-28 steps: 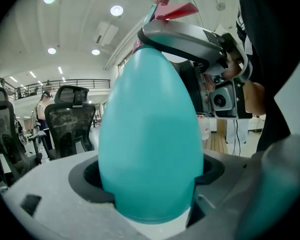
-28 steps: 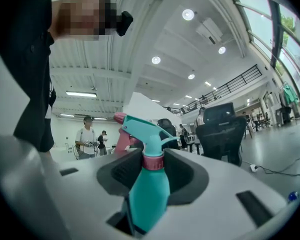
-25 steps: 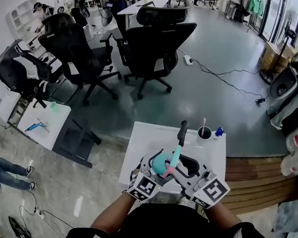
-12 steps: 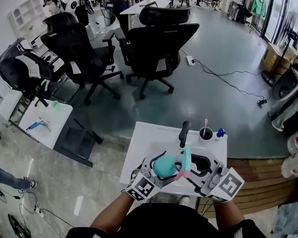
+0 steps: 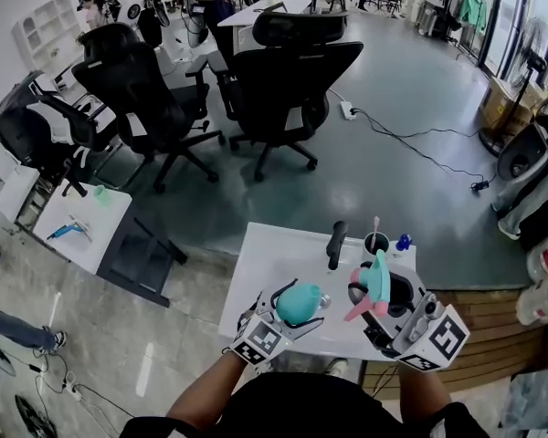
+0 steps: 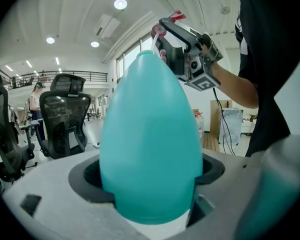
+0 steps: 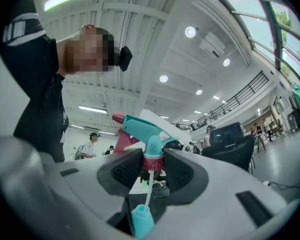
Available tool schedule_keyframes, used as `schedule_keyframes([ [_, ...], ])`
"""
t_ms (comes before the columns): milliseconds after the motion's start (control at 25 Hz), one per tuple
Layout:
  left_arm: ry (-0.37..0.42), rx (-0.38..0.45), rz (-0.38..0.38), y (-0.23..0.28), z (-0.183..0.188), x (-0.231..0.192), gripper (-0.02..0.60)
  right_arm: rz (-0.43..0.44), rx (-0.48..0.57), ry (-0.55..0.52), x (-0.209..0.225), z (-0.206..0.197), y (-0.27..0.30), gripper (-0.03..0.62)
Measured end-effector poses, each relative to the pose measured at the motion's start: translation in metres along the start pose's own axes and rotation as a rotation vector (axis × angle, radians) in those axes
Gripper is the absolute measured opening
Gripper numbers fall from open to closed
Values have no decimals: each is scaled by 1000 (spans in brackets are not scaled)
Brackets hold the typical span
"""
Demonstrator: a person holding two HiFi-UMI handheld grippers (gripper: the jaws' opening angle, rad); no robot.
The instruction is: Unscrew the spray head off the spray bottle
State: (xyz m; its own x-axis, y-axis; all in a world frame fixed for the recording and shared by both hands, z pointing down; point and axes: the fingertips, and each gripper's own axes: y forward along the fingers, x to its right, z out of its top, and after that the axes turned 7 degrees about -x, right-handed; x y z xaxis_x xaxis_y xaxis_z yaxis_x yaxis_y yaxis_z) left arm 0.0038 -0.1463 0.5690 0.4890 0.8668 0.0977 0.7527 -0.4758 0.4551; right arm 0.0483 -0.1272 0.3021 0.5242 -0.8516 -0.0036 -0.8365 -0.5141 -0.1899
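Desk: white table [image 5: 274, 258] sitting before black chairs [image 5: 288, 85]; cup [image 5: 376, 243] and black handle [image 5: 336, 245] standing at far edge, beyond both grippers.
Left gripper [image 6: 150, 184]: jaws clamping teal bottle [image 6: 150, 129] over table's near edge.
Right gripper [image 7: 152, 171]: jaws pinching spray head [image 7: 140, 129] by pink collar, tube dangling, apart from bottle.

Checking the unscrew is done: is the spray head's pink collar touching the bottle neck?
Apart. The right gripper view shows bare dip tube spanning the gap between the pink collar and the teal bottle neck.
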Motion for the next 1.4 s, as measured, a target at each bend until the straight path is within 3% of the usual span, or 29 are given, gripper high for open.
schedule_keyframes([
  [280,-41,-53,1,8,-24,-5,460,-50,87,-22,5,36,-16,140],
  [480,-59,-52,35,4,-25,-14,460,-112,71,-92,9,41,-19,140],
  [640,-78,-18,78,-4,-17,-28,460,-157,11,-110,15,18,-19,140],
  [920,-44,32,153,-14,0,-41,460,-227,-140,-145,24,-47,-12,140],
  [1400,-53,90,232,-24,11,-55,460,-383,-302,-20,59,-138,-50,140],
])
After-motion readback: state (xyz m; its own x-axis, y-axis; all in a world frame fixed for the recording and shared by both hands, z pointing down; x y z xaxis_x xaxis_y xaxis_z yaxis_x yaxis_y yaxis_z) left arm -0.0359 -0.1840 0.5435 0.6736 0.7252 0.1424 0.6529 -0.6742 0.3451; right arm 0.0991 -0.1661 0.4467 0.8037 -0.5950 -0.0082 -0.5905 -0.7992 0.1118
